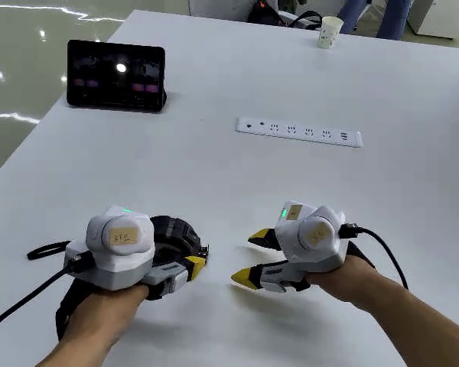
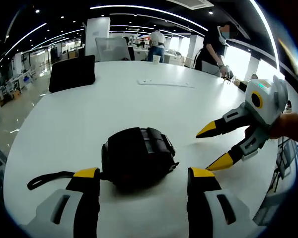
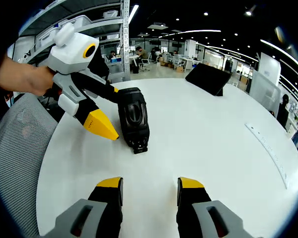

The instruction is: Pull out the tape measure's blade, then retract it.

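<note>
A black tape measure [image 1: 174, 232] lies on the white table [image 1: 214, 168], blade in, its black strap [image 1: 46, 250] trailing left. My left gripper [image 1: 185, 254] is open with its yellow-tipped jaws on either side of the case. In the left gripper view the tape measure [image 2: 138, 155] sits just ahead of the left gripper [image 2: 144, 174], with small gaps at both sides. My right gripper [image 1: 251, 257] is open and holds nothing; it points at the tape measure from the right, a short way off. In the right gripper view the tape measure [image 3: 134, 118] lies beyond the right gripper [image 3: 149, 186].
A dark tablet [image 1: 116, 75] stands at the back left. A white power strip [image 1: 298, 131] lies mid-table, and a paper cup [image 1: 330, 32] stands at the far edge. A grey mesh chair [image 3: 15, 148] is beside the table. Black cables trail from both grippers.
</note>
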A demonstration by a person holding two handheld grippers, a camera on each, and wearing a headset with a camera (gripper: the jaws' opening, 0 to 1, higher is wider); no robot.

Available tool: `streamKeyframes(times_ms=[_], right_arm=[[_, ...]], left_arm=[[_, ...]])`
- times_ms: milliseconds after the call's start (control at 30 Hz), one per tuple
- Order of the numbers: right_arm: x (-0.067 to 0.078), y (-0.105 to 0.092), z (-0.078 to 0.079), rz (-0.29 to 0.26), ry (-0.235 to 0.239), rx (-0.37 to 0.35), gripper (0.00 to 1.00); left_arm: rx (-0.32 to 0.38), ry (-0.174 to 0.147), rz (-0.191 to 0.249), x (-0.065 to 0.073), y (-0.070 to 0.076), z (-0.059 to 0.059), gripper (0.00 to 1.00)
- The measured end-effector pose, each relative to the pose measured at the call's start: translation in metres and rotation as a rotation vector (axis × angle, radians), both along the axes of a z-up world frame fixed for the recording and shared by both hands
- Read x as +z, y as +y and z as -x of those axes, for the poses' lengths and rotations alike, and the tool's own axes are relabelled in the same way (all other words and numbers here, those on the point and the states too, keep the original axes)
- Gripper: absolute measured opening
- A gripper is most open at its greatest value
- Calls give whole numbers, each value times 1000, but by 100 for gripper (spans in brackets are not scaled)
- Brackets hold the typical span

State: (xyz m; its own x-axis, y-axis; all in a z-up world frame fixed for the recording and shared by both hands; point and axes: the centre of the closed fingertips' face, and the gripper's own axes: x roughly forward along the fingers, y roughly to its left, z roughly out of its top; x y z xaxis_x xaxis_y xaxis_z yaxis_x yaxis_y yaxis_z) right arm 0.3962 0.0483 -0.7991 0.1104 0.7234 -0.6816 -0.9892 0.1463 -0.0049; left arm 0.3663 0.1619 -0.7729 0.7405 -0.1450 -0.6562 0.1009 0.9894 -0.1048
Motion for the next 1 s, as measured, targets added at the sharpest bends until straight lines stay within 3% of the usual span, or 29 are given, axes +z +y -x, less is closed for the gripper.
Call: streamKeyframes(times_ms=[433,700,1000], right_arm=[[5,-26,2,-14,3,-79,49],[9,-38,0,-44,7,-135,52],[17,-55,-1,-71,-8,-196,54]], left_arm=[[-44,-3,-3,1,-1,8,70],[-72,-4,19,0,-2,15,71],[-139,-36,33,5,-11,19,75]])
